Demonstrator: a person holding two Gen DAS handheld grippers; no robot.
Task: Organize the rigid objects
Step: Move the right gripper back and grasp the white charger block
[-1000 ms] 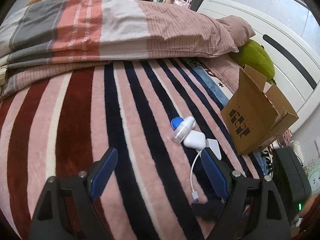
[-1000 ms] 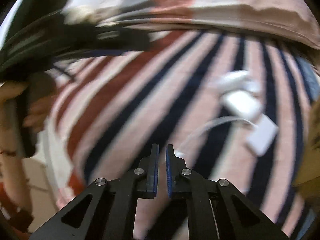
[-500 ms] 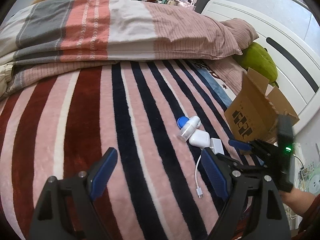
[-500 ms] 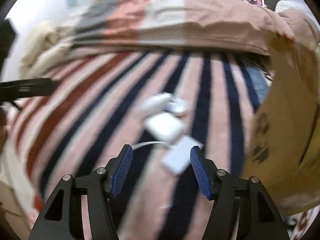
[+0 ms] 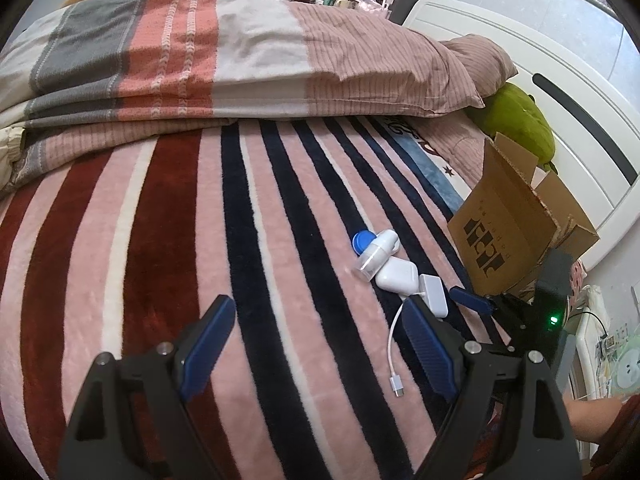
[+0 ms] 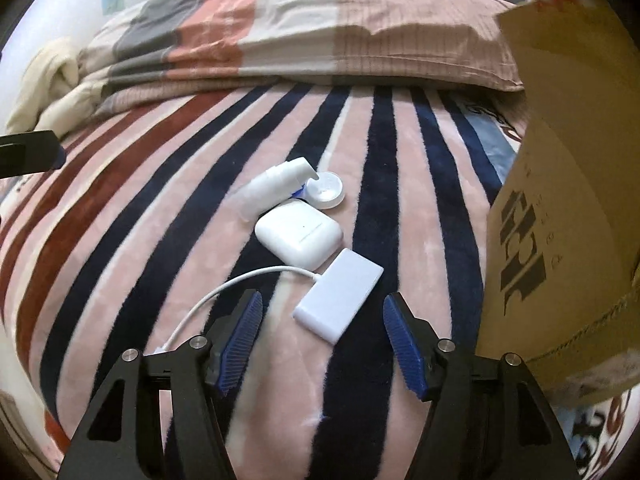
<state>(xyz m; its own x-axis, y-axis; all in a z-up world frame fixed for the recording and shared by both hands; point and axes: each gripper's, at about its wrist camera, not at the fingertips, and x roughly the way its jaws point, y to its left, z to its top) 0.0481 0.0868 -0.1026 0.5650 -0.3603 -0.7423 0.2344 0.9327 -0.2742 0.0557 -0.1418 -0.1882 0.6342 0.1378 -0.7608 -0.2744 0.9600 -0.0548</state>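
A striped blanket [image 6: 200,208] covers the bed. A cardboard box [image 6: 568,184] stands on it at the right, top flaps raised. The right gripper [image 6: 322,338] is held low over the blanket with jaws apart, nothing between them; a flat white adapter [image 6: 340,294] lies just ahead of the gap, its cable [image 6: 240,280] curving left. A white earbud case [image 6: 300,236] touches it, then a small pump bottle [image 6: 272,190] and a round cap [image 6: 326,190]. The left gripper [image 5: 320,348] is likewise spread wide and empty.
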